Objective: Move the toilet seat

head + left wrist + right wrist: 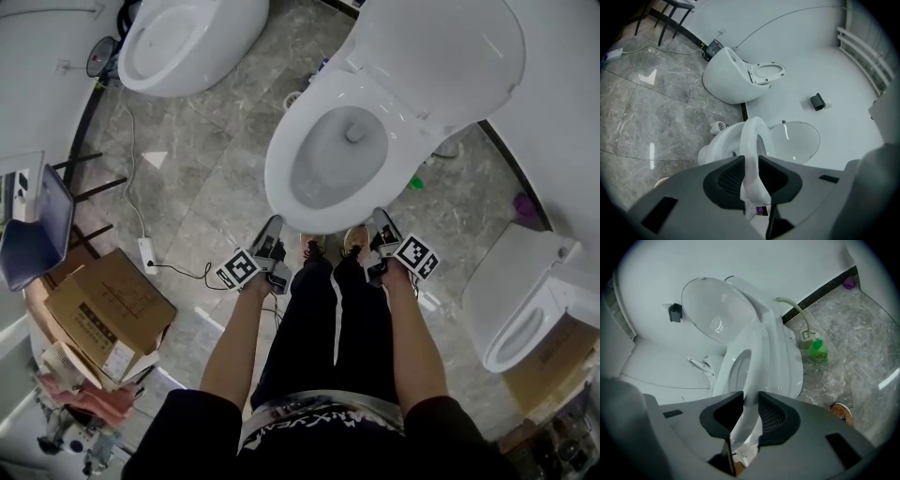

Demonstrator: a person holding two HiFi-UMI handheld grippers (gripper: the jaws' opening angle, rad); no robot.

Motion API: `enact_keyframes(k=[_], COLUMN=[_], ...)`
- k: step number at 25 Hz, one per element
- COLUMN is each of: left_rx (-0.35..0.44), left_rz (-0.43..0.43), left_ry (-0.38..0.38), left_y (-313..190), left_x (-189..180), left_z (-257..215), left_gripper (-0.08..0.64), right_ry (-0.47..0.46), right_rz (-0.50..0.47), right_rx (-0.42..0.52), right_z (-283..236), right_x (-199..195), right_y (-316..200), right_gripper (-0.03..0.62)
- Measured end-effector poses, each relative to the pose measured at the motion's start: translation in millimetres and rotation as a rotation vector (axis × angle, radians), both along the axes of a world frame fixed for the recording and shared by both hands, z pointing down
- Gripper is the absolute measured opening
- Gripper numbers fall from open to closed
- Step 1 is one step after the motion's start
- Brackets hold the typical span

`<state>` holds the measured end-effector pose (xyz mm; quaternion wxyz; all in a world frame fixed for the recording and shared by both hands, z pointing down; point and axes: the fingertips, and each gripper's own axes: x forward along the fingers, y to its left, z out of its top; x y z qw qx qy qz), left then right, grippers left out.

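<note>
The white toilet seat [281,178] lies down on its bowl, and the lid [441,56] behind it stands raised. My left gripper [274,242] is at the seat's front rim on the left, my right gripper [378,234] at the front rim on the right. In the left gripper view the seat rim [752,140] runs between the dark pads, and that gripper [751,176] presses on it. The right gripper view has the seat's edge [757,362] clamped the same way in the right gripper [751,416].
A second toilet [187,42] stands at the far left and a third [525,309] at the right. A cardboard box [108,305], a power strip [147,253] with its cable and a chair [37,234] are at the left. A green bottle [817,351] sits beside the bowl.
</note>
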<state>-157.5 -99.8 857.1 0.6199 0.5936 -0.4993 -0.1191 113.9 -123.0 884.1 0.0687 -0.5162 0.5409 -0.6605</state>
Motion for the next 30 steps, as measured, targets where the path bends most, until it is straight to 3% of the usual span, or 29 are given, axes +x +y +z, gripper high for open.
enact_keyframes(k=[10, 18, 27, 30], left_rx=[0.014, -0.009, -0.019, -0.008], left_rz=[0.069, 0.096, 0.079, 0.111], left_ry=[0.006, 0.015, 0.121, 0.100], left_y=[-4.4, -4.9, -7.5, -7.4], left_x=[0.6, -1.0, 3.7, 1.2], left_z=[-14.1, -3.8, -17.1, -24.4], left_gripper=[0.092, 0.115, 0.115, 0.120], right_ry=[-0.037, -0.028, -0.056, -0.080], right_rz=[0.053, 0.044, 0.072, 0.093], right_rx=[-0.016, -0.030, -0.022, -0.021], right_z=[-11.0, -9.9, -18.1, -26.5], right_x=[3.1, 2.1, 4.6, 5.7], right_y=[-3.7, -1.8, -4.4, -5.0], right_gripper=[0.087, 0.067, 0.063, 0.060])
